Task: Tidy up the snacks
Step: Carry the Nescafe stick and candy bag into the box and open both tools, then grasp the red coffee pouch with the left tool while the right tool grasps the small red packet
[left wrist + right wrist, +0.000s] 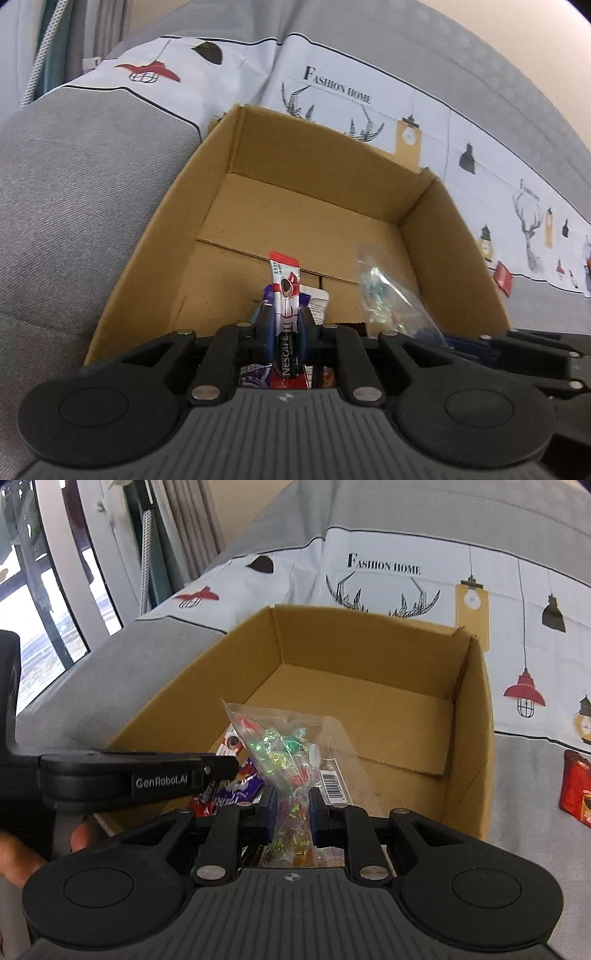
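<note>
Blue pads of the left gripper [287,334] are pinched on a Nescafé coffee stick [286,295], which stands upright between them at the 6 o'clock edge of the left wrist view, its red top poking up over the box floor. Just behind it, low in the near end of the cardboard box [147,258], lie a purple wrapper [269,293] and a white packet [317,301] (their labels are too small to read).

From the right wrist view, the right gripper [291,808] is clamped on a clear bag of candies [288,749], full of green and yellow foil pieces with a barcode sticker on one face; the bag rises from the jaws toward 12 o'clock, over the near part of the box. At 9 o'clock the other gripper reaches in sideways, with a bare hand [22,849] behind it at 8 o'clock.

Farther in, the far half of the box floor is bare brown card. The box sits on a grey sofa [74,184], against a printed cloth [406,583] draped over the backrest at 12 o'clock. At 3 o'clock in the right wrist view a red packet [576,786] lies on the seat, apart from the box. A window [44,602] shows at 10 o'clock.
</note>
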Tool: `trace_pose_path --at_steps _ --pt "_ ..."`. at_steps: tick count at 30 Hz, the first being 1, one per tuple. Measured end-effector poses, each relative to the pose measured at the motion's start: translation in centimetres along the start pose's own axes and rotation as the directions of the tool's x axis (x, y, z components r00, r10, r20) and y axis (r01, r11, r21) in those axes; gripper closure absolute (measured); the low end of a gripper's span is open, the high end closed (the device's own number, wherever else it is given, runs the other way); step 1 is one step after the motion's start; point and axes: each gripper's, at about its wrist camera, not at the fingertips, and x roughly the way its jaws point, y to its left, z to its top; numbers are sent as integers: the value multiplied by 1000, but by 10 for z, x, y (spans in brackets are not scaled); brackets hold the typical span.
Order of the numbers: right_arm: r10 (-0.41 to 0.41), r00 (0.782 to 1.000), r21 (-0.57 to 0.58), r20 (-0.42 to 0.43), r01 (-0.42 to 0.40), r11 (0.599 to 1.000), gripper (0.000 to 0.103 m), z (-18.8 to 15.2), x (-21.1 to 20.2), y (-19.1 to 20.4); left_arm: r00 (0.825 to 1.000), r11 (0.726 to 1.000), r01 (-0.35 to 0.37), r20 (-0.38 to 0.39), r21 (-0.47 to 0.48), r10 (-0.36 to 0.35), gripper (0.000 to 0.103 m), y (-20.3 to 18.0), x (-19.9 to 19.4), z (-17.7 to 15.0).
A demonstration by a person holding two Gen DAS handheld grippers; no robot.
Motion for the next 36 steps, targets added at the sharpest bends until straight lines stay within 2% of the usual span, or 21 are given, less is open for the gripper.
trace_pose_path --at_steps 1,2,3,4,5,7,9,15,20,25,29,32,35,36 --pt "19 1000 16 1 -19 1000 78 2 -3 -3 1000 1000 -4 3 -3 4 85 -1 -1 1" --pt "32 999 41 18 -33 999 72 3 -8 -8 1000 1000 -10 4 -3 10 70 -3 -2 2" --pt "41 998 66 38 -43 997 51 4 -14 -13 1000 1000 -21 7 -6 21 55 -7 -4 4" --pt "48 997 82 63 -53 995 32 6 -22 -18 999 999 -36 16 -6 36 29 -11 -8 4" --pt "49 994 91 94 -58 994 26 6 -32 -23 998 999 -49 37 0 49 15 -16 -13 5" --pt "23 989 106 144 -38 994 16 5 -54 -35 996 998 -43 82 39 40 14 -30 -23 4" --pt "13 984 137 177 -37 990 10 -1 -72 -49 995 997 -37 90 69 31 14 -47 -31 2" --pt "-81 968 240 237 23 970 1 -34 -128 -91 996 990 -3 86 140 -10 13 -110 -48 -14" --pt "-143 954 297 264 61 953 1 -72 -164 -127 997 972 19 63 235 -35 13 -166 -51 -36" --pt "-162 940 384 299 37 922 1 -102 -187 -170 999 946 27 33 323 -40 13 -214 -45 -49" --pt "-171 932 396 320 33 918 1 -105 -195 -204 998 938 39 28 345 -51 13 -246 -35 -42" --pt "-215 927 382 307 87 920 0 -103 -192 -229 997 935 61 20 351 -72 12 -272 -20 -31" --pt "-238 927 433 290 95 896 0 -101 -186 -261 996 927 78 4 368 -86 1 -296 2 -22" --pt "-246 929 461 277 96 882 0 -99 -183 -271 996 922 84 1 378 -91 1 -304 12 -20"
